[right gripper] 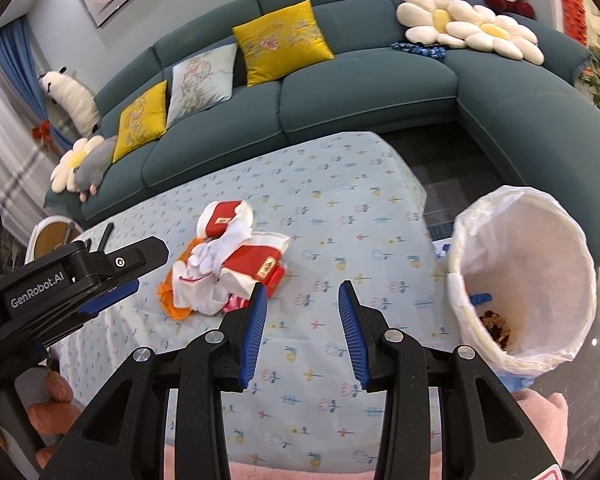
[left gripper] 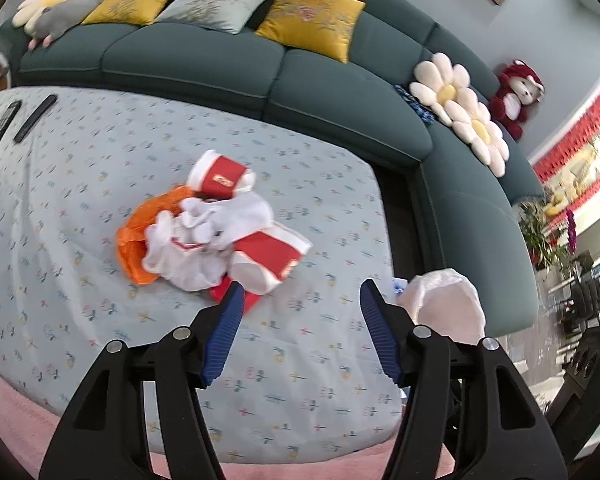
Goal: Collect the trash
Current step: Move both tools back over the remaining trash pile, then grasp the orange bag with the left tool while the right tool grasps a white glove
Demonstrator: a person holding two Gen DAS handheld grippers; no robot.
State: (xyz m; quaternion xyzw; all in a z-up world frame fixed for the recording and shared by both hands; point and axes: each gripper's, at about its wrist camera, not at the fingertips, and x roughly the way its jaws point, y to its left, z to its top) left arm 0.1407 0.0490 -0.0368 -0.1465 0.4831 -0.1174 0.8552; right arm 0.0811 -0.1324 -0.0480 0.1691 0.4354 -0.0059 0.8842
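Both the left hand-held gripper [left gripper: 302,294] and the right hand-held gripper [right gripper: 303,296] hover wide open and empty over the table [right gripper: 364,216]. Just beyond them the trash pile [right gripper: 224,264] (crushed red-and-white paper cups, white tissue, an orange wrapper) lies uncollected. The lined bin [right gripper: 524,280] beside the table holds only a few scraps, so most of the job looks left to do.

bright even light, fisheye-curved edges, slight blur

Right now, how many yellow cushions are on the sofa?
2. One yellow cushion leans near the middle of the sofa backrest; the other yellow cushion leans further left, past the pale blue cushion. More could be hidden outside the views.
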